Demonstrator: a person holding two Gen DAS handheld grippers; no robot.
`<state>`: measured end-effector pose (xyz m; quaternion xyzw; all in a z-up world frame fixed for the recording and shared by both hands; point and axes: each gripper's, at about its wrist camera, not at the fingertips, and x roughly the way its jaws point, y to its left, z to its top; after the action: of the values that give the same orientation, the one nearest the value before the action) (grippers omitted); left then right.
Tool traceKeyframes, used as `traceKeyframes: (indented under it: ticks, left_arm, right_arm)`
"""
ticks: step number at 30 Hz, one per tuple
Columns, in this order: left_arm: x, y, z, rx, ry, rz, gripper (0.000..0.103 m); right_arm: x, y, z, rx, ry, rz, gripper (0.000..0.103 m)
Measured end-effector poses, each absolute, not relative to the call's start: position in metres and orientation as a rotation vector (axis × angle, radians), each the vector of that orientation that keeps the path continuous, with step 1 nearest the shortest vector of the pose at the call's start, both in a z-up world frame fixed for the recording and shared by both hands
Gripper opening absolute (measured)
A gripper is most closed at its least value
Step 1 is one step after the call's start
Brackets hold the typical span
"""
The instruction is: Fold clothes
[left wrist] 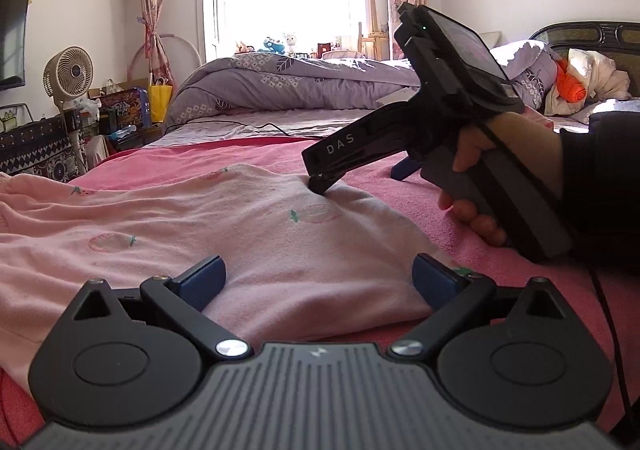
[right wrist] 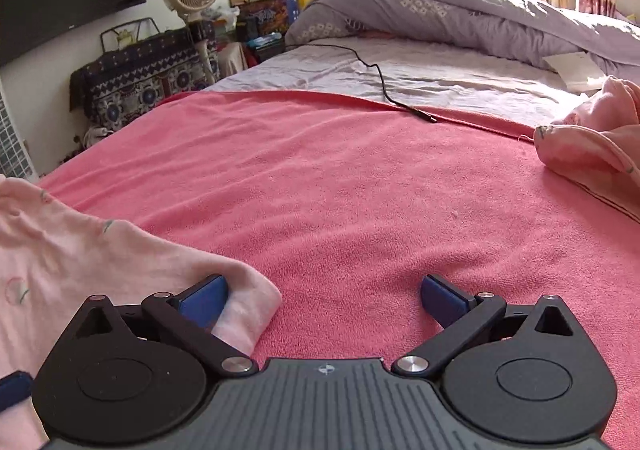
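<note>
Two spread tongs at the pale pink fleece garment (left wrist: pixel 240 234).
Left tongs (left wrist: pixel 318 282) straddle its near edge, lower centre; right tongs (right wrist: pixel 324 300) spread, corner at their left pad, garment lying leftward.

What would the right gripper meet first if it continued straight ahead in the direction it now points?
Probably the pink terry blanket on the bed: the open right gripper points along bare blanket. The pale pink garment touches only its left side. Depth is unclear.
</note>
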<state>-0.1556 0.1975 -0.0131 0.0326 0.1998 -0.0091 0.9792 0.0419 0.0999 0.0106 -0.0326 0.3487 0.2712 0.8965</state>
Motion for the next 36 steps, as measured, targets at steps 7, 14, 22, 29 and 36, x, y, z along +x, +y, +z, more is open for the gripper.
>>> traceKeyframes:
  ticks: [7, 14, 22, 29, 36]
  left_arm:
    - [-0.19, 0.199, -0.009, 0.08, 0.441, -0.01, 0.101]
    - [-0.204, 0.202, -0.005, 0.101, 0.466, 0.03, 0.102]
    - [-0.212, 0.23, 0.003, 0.009, 0.47, 0.114, 0.102]
    - [-0.217, 0.249, 0.007, -0.052, 0.459, 0.162, 0.102]
    - [-0.213, 0.273, 0.007, -0.183, 0.455, 0.19, 0.101]
  right_arm:
    - [0.033, 0.033, 0.014, 0.243, 0.798, 0.776, 0.103]
    - [0.0, 0.011, 0.015, 0.374, 0.879, 1.041, 0.103]
    - [0.012, 0.036, 0.011, 0.501, 0.941, 1.088, 0.103]
    - [0.01, 0.041, 0.01, 0.522, 0.966, 1.113, 0.097]
    - [0.016, 0.054, 0.007, 0.515, 1.001, 1.049, 0.084]
